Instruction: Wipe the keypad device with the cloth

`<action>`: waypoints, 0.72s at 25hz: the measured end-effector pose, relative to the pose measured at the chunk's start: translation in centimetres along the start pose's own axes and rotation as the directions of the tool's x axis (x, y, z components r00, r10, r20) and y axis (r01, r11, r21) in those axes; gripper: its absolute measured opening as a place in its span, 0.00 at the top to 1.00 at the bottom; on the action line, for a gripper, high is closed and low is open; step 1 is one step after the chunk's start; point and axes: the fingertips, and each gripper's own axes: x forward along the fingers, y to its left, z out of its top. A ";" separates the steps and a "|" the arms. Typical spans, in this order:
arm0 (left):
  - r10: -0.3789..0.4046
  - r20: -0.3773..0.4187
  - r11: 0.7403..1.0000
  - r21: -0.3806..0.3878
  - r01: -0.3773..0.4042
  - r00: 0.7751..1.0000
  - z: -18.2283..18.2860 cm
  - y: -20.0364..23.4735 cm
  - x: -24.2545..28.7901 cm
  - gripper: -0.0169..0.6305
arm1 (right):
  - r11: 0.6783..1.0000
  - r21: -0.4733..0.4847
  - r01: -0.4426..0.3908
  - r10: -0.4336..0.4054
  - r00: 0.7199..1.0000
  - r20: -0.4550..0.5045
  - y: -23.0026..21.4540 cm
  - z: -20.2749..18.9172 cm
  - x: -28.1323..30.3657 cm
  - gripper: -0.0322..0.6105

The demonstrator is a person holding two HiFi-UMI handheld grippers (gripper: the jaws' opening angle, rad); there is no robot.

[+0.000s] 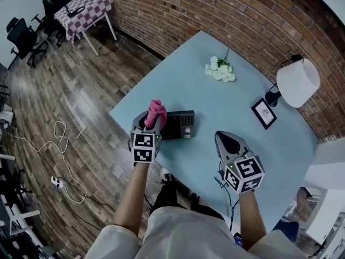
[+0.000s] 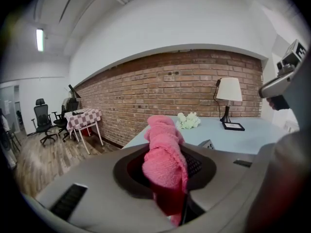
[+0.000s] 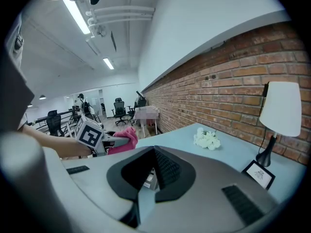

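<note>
Left gripper (image 1: 152,121) clamps fuzzy pink cloth (image 1: 156,110) at left end of black boxy keypad device (image 1: 180,124) — press flat, sweep rightward — right gripper (image 1: 225,139), closed and empty, could brace it.

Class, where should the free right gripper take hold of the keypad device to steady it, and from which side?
Probably its right end, jaws across the short width, approached from the right: the keypad device lies flat, and the cloth in the left gripper crowds its left end.

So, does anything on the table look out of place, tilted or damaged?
Nothing looks damaged or spilled. Only the white flowers lie loose on the table, with no vase visible; the keypad device sits flat.
</note>
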 end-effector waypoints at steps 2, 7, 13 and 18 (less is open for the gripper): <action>-0.011 -0.022 1.000 -0.006 0.011 1.000 -1.1 -0.3 0.9 0.76 | 1.000 -0.001 0.010 -0.010 1.000 -0.018 -0.2 -0.4 0.6 0.93; -0.024 -0.066 1.000 -0.021 0.023 0.998 -3.7 -0.8 1.9 0.76 | 1.000 0.019 0.015 -0.014 0.999 -0.034 -0.1 -0.6 1.9 0.93; -0.008 -0.080 1.000 0.026 0.010 0.997 -5.1 -1.6 1.7 0.76 | 0.999 0.050 0.006 -0.004 0.999 -0.040 -0.3 -1.0 2.5 0.93; -0.016 -0.127 0.998 0.062 0.024 0.992 -6.9 -2.6 1.3 0.76 | 1.000 0.030 0.001 0.001 0.999 -0.051 0.2 -1.6 2.8 0.93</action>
